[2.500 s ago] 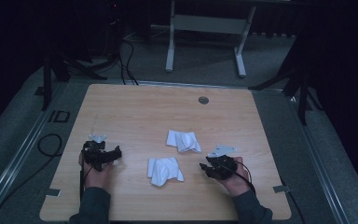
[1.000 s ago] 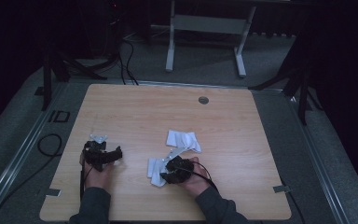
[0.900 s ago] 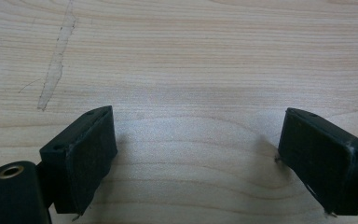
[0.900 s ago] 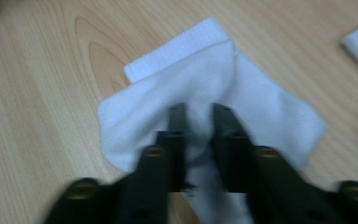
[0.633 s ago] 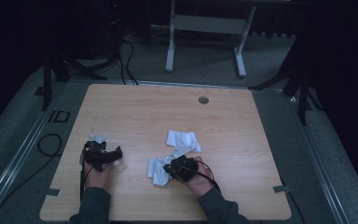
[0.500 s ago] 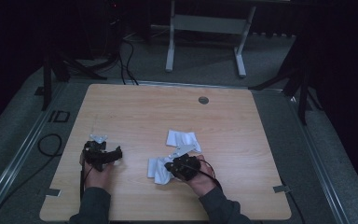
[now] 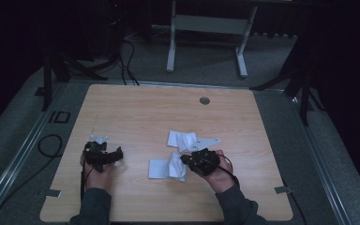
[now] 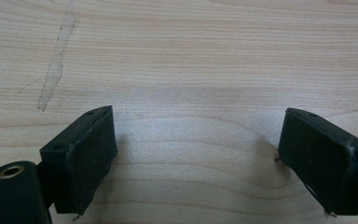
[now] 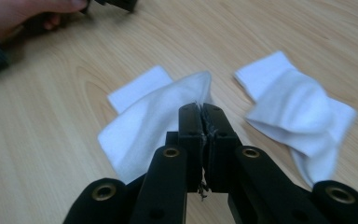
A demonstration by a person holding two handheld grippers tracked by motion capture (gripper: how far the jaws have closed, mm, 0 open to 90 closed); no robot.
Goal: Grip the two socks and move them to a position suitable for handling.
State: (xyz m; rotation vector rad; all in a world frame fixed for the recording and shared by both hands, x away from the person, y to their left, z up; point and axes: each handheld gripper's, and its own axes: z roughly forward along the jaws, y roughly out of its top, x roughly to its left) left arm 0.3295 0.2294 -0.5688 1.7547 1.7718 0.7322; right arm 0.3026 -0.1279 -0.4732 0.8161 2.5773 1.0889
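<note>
A pale wooden table (image 7: 136, 112) with a small round grommet (image 7: 205, 100) near its far edge carries the work, and the person sits at its near side with both forearms on it.

Two white cloths lie near the middle. The nearer cloth (image 7: 166, 168) is the one being handled. Its long axis runs roughly left to right in the high view; its flat, squared end points toward the person's left and lies on the wood, while the end toward the right gripper is bunched and drawn up off the surface. In the right gripper view that cloth (image 9: 144, 126) stretches away from the jaws toward the upper left, with its flat corner farthest out.

The farther cloth (image 7: 182, 139) lies just behind it, rumpled, close to the first; whether they touch cannot be told.

The right gripper (image 7: 187, 160) has its jaws clenched on the raised edge of the nearer cloth, the pads pressed together with a fold of fabric pinched at their tips.

The left gripper (image 7: 117, 153) rests well to the left of both cloths, its jaws standing wide apart over bare wood with nothing between them.
</note>
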